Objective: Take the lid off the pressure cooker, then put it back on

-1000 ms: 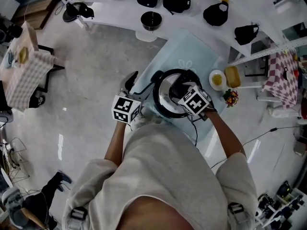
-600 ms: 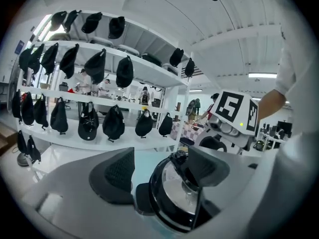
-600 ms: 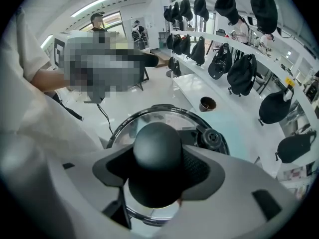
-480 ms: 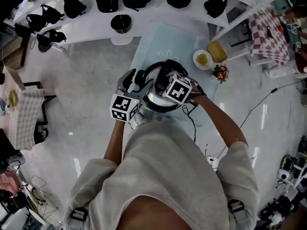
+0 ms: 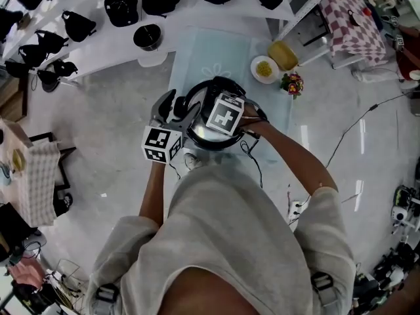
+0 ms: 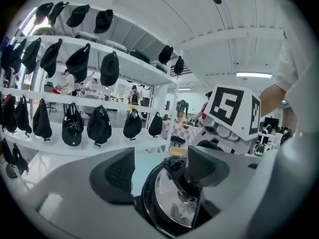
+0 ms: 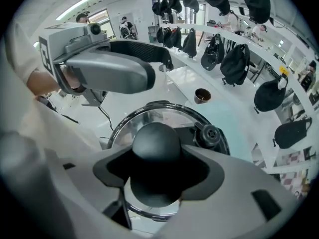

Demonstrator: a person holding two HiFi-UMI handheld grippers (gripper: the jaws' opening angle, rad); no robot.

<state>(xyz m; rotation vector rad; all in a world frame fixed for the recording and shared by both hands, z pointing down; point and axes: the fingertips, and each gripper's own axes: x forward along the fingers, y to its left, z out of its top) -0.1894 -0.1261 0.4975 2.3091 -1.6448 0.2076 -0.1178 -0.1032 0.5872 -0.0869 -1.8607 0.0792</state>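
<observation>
Clamped in the right tool (image 7: 157, 171), the lid knob (image 7: 155, 142) should be kept level over the pressure cooker (image 5: 196, 137), left tool (image 6: 159, 171) gaping beside.

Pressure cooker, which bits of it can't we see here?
Inside the pressure cooker: all views, the lid covers it.
Lower half of the knob: right gripper view, jaws of the right gripper wrap it.
Lid's middle: head view, under the marker cube.
Cooker's base: left gripper view, cut off behind the left gripper.
</observation>
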